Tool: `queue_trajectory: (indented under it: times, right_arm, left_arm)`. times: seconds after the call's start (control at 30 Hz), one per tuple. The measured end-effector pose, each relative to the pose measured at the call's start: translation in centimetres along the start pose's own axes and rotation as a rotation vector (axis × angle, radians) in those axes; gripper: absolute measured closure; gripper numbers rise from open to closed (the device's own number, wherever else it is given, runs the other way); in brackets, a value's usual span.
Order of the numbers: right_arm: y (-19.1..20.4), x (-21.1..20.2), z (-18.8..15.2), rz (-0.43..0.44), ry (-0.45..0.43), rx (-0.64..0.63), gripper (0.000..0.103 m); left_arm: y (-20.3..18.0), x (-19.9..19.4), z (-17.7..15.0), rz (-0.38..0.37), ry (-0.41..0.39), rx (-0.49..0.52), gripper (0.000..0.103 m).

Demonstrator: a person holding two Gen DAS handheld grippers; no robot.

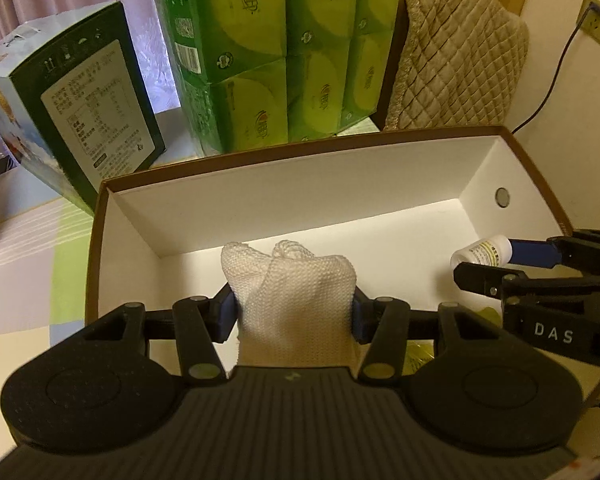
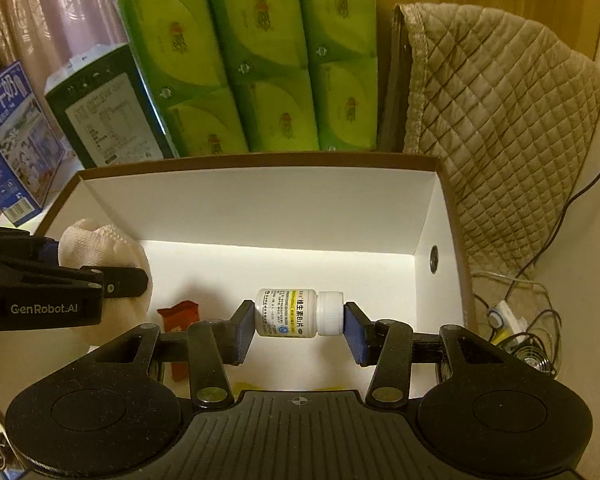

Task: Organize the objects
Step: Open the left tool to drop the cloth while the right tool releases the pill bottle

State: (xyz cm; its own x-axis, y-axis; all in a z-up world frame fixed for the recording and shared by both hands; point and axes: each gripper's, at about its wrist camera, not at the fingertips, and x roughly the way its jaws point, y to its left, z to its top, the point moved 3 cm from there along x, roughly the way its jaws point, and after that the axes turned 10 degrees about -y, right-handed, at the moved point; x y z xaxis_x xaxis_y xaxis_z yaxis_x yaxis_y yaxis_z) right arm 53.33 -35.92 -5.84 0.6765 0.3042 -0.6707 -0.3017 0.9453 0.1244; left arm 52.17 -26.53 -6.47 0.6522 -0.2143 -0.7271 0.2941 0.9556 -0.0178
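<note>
Right now I'm pinching a white cloth in the left gripper and a bottle, lying sideways, in the right gripper, both hanging over the open box. Beyond it, green packs are standing.

A home room: curtains, stacked tissue packs (green), milk carton, quilted chair cover

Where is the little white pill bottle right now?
The pill bottle lies sideways, pinched between the right gripper fingers, held over the right part of the open white box. The white cloth in the left gripper is to its left.
</note>
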Motion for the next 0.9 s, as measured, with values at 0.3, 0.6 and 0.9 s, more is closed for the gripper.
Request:
queue_trajectory:
  times: [0.3,0.6,0.9]
  right_arm:
    - [-0.4,2.1,0.5,-0.007,0.016,0.034,0.059]
    - [-0.3,2.5,0.7,0.004,0.017,0.047,0.059]
    - [0.4,2.2,1.1,0.069,-0.028,0.066,0.054]
  left_arm:
    - [0.5,2.3,0.1,0.011,0.035,-0.007,0.046]
    - [1.3,2.1,0.6,0.025,0.008,-0.01,0.026]
    - [1.4,1.2,0.5,0.024,0.011,-0.001,0.021]
